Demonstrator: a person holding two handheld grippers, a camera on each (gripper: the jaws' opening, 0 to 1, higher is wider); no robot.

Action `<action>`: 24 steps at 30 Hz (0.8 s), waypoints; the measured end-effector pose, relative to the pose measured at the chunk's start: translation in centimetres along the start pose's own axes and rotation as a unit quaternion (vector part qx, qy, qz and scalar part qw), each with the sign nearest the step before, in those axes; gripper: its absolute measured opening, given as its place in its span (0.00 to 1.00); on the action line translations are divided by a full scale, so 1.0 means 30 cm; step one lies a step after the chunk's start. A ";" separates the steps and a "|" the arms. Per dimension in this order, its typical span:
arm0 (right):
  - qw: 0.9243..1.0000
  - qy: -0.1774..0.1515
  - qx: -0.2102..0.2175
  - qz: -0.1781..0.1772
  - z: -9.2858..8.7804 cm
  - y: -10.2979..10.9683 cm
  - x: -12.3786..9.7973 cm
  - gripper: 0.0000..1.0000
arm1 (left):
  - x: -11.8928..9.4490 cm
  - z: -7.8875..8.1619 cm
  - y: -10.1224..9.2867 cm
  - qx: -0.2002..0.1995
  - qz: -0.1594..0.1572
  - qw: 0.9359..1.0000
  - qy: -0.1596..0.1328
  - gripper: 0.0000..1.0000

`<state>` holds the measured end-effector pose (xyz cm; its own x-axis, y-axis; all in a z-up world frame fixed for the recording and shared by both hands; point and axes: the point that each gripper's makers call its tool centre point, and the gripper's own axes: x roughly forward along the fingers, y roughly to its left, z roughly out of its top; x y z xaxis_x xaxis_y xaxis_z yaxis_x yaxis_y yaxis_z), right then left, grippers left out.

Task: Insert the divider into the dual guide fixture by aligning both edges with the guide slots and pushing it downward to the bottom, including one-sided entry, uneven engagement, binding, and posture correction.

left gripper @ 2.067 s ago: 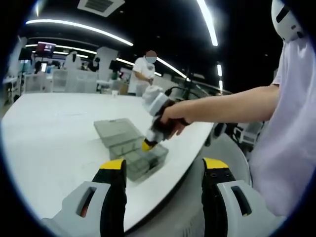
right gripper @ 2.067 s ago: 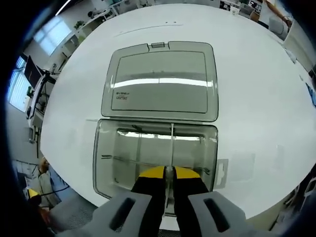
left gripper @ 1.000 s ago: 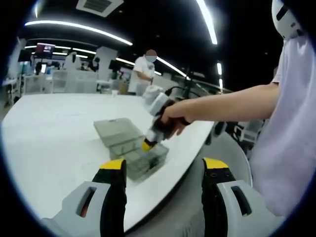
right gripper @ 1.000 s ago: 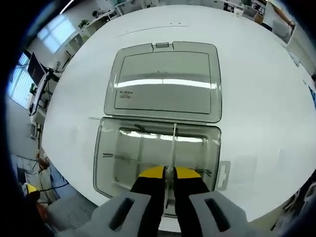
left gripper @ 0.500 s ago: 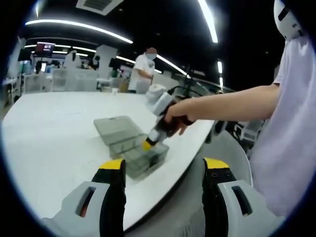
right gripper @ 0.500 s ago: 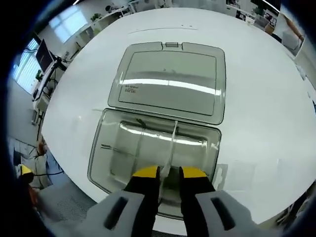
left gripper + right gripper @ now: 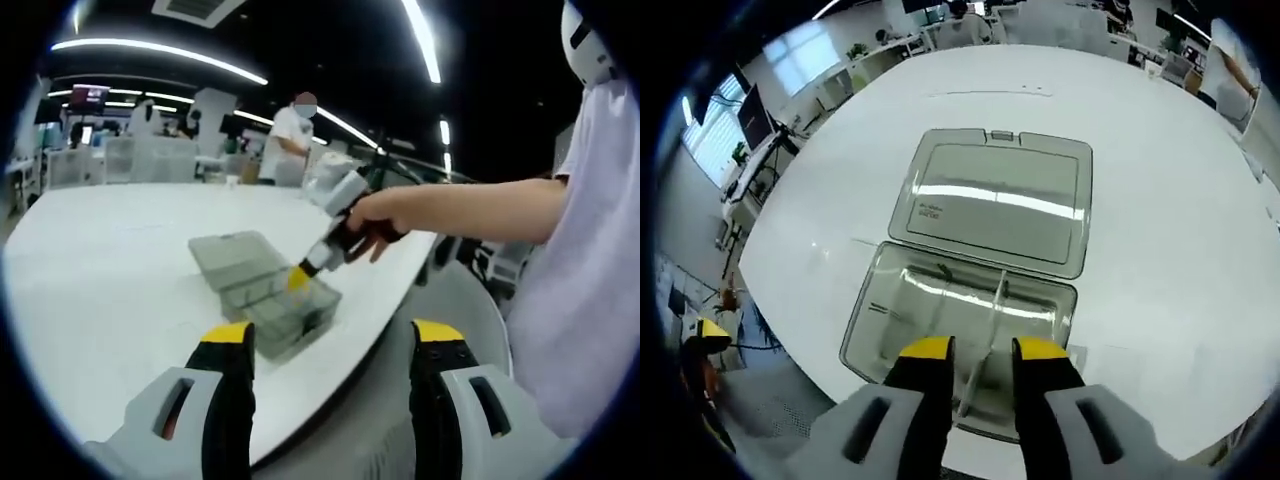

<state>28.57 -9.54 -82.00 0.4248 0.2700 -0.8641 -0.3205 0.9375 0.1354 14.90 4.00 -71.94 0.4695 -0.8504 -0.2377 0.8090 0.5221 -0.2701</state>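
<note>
- Divider (image 7: 992,318) stands in the clear box (image 7: 958,345) on the white table (image 7: 1160,250), seen in the right gripper view as a thin clear strip running from the near wall toward the hinge side, its long axis roughly along the gripper's own line of sight.
- Right gripper (image 7: 976,348) in this view has its yellow-tipped jaws apart with a gap between them and nothing clamped; a second ago they were pinched on the strip, and the box now looks smaller, so the gripper has let go and lifted.
- That release suggests the strip is seated, or close to it; whether both ends reach the bottom I cannot tell.
- Open lid (image 7: 995,200) lies flat beyond the tray.
- Left gripper view: left gripper (image 7: 328,345) hangs off the table edge, jaws wide apart and empty.
- Here the other gripper, held in a hand (image 7: 372,215), sits higher above the box than half a second ago, its yellow tip just clear of the rim.
</note>
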 end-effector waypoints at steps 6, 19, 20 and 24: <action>0.998 -0.054 -0.028 0.017 0.062 0.030 -0.046 0.22 | -0.005 0.004 0.007 -0.011 0.006 1.000 -0.005 0.60; 0.987 -0.123 -0.087 0.049 0.126 0.066 -0.163 0.36 | -0.012 0.003 0.049 -0.040 0.037 0.998 -0.009 0.60; 0.986 -0.127 -0.092 0.054 0.127 0.071 -0.175 0.37 | -0.011 0.002 0.051 -0.040 0.039 0.998 -0.008 0.60; 0.982 -0.147 -0.092 0.073 0.129 0.079 -0.221 0.39 | -0.010 -0.004 0.064 -0.041 0.052 0.998 -0.002 0.60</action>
<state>28.27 -8.26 -74.08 0.5799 0.4754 -0.6616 -0.5323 0.8359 0.1341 16.27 5.25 -72.51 0.5513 -0.7913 -0.2642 0.7238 0.6112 -0.3203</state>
